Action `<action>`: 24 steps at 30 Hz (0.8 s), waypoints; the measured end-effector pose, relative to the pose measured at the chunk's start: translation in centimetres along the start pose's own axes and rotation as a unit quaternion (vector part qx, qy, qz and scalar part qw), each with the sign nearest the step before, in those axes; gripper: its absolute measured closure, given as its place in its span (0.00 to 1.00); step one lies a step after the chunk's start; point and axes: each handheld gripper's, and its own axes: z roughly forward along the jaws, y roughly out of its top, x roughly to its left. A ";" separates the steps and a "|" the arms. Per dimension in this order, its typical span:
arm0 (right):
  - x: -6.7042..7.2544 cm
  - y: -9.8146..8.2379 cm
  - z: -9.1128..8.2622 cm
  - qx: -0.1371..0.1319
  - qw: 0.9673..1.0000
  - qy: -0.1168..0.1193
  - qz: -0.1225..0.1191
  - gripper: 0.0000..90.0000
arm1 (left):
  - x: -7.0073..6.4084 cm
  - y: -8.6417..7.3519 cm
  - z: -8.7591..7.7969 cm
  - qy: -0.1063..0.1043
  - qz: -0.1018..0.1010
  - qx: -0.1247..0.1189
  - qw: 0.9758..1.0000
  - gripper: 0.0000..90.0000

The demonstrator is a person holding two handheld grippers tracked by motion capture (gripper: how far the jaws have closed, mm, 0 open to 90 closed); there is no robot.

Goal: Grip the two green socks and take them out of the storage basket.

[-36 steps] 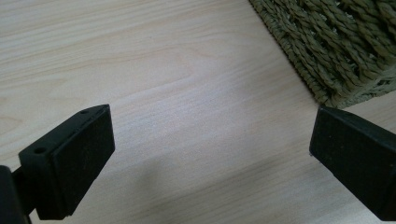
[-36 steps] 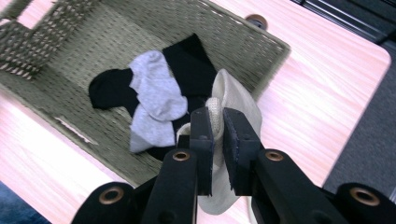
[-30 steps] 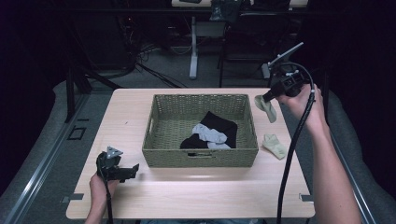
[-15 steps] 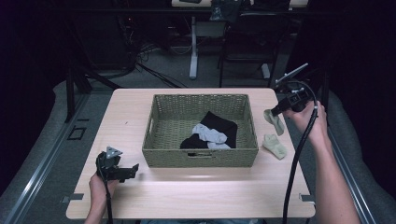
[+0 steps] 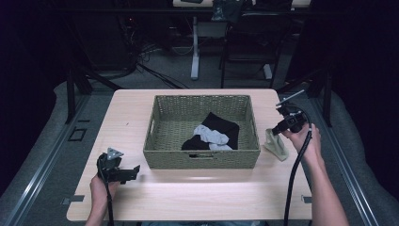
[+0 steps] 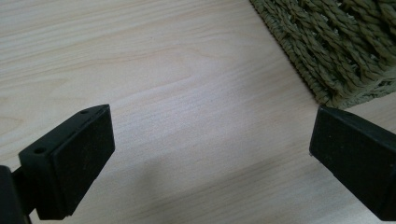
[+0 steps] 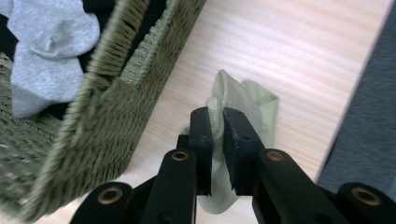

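Here, from the high view, the woven basket (image 5: 202, 160) sits mid-table on the pale wooden table (image 5: 188, 197), with a black garment (image 5: 221, 125) and a grey sock (image 5: 211, 136) lying inside it. The right gripper (image 5: 274, 133) hangs just beside the basket's right wall, pinching the top of a pale green sock (image 5: 277, 146) whose lower end rests on the tabletop. The left gripper (image 5: 134, 170) lies low near the basket's front left corner, in the person's left hand (image 5: 99, 186)

From the left gripper view, its two black jaws stand wide apart with nothing but bare wood between them, and a corner of the basket (image 6: 341, 51) shows at the upper right, close to the right-hand jaw

From the right gripper view, the right gripper (image 7: 215, 122) has its jaws almost together, clamped on a fold of the pale green sock (image 7: 243, 100); the rest of the sock spreads on the table just beside the basket wall (image 7: 93, 140), not touching it as far as I can tell. The grey sock (image 7: 46, 51) lies inside the basket at upper left
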 end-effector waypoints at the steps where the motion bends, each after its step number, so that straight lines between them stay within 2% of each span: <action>1: -0.2 -0.1 0.5 0.005 1.000 0.003 0.000 0.91 | 0.0 0.0 0.0 0.000 0.000 0.001 1.000 0.00; 4: -0.5 -0.5 2.2 0.009 1.000 0.004 0.011 0.91 | 0.0 0.0 0.0 0.000 0.000 0.000 1.000 0.00; 5: -0.5 -0.5 2.2 0.009 1.000 0.004 0.011 0.91 | 0.0 0.0 0.0 0.000 0.000 0.000 1.000 0.00; 6: -0.8 -0.7 3.4 0.011 1.000 0.010 0.013 0.91 | 0.0 0.0 0.0 -0.001 0.001 0.001 1.000 0.00; 7: -0.8 -0.7 3.4 0.011 1.000 0.010 0.013 0.91 | 0.0 0.0 0.0 -0.001 0.001 0.001 1.000 0.00; 8: -1.0 -1.0 4.7 0.016 0.999 0.019 0.024 0.90 | 0.1 0.0 0.0 -0.001 0.000 0.001 1.000 0.00; 10: -1.3 -1.2 5.9 0.024 0.999 0.026 0.027 0.90 | 0.1 0.0 0.0 0.000 0.000 0.001 1.000 0.00; 13: -1.5 -1.5 7.1 0.029 0.998 0.035 0.031 0.88 | 0.1 0.0 0.0 -0.001 0.000 0.002 1.000 0.00; 14: -1.3 -1.6 7.3 0.024 0.999 0.033 0.037 0.86 | 0.1 0.0 0.0 -0.001 0.000 0.002 1.000 0.00; 15: -1.3 -1.6 7.3 0.030 0.999 0.032 0.030 0.83 | 0.1 0.0 0.0 -0.001 0.000 0.002 1.000 0.00; 19: -1.0 -1.6 6.0 0.009 0.999 0.031 0.025 0.69 | 0.1 0.0 0.0 -0.001 0.001 0.002 1.000 0.00; 20: -1.0 -1.6 6.0 0.009 0.999 0.031 0.025 0.69 | 0.1 0.0 0.0 -0.001 0.001 0.002 1.000 0.00; 21: -0.7 -1.7 4.9 -0.001 0.999 0.026 0.020 0.62 | 0.1 0.0 0.0 0.000 0.001 0.000 1.000 0.00; 24: -0.2 -2.0 3.1 -0.022 0.999 0.019 0.013 0.50 | 0.1 0.0 0.0 0.000 0.000 0.000 1.000 0.00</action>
